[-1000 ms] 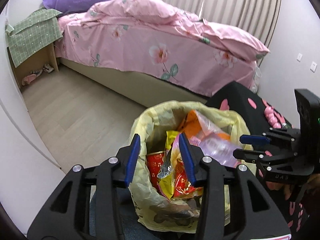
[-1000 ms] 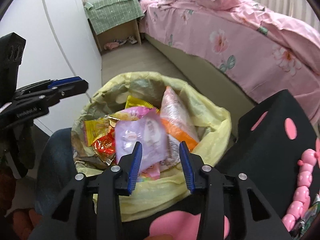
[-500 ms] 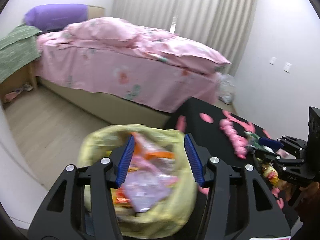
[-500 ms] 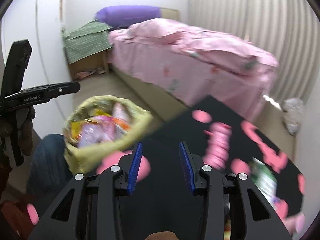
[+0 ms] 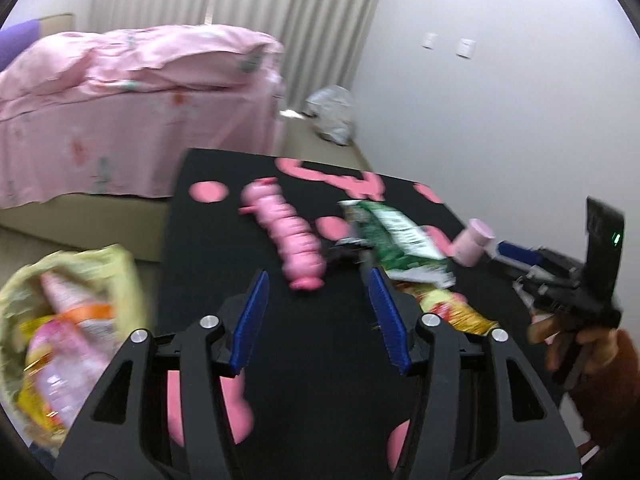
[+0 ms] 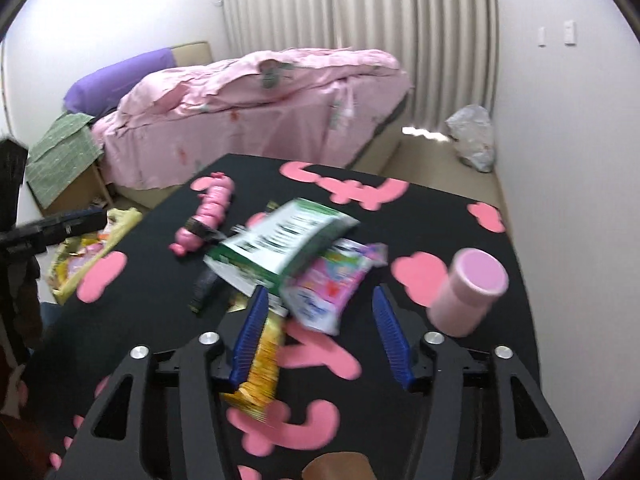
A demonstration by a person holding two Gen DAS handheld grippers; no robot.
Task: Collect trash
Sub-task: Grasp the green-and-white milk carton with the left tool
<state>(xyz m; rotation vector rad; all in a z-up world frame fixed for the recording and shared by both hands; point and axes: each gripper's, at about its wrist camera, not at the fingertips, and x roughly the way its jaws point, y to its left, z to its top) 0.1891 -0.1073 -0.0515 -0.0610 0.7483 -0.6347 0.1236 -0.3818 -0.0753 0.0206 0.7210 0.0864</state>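
Note:
A yellow trash bag (image 5: 60, 320) full of snack wrappers sits at the table's left edge; it also shows in the right wrist view (image 6: 92, 248). On the black table lie a green-and-white packet (image 6: 280, 244), a pink-purple wrapper (image 6: 328, 284), a yellow wrapper (image 6: 260, 364) and a dark wrapper (image 6: 206, 284). My right gripper (image 6: 320, 328) is open and empty, just above the pink-purple wrapper. My left gripper (image 5: 320, 316) is open and empty over the table, near the green packet (image 5: 396, 240).
The black table (image 6: 460, 208) has pink shapes on it. A pink segmented toy (image 6: 208, 216) and a pink cylinder cup (image 6: 468, 292) stand on it. A pink bed (image 6: 260, 108) lies behind, and a grey bag (image 6: 472, 140) sits by the wall.
Both grippers have swung right, away from the trash bag to the wrappers on the table. Both stayed open and empty.

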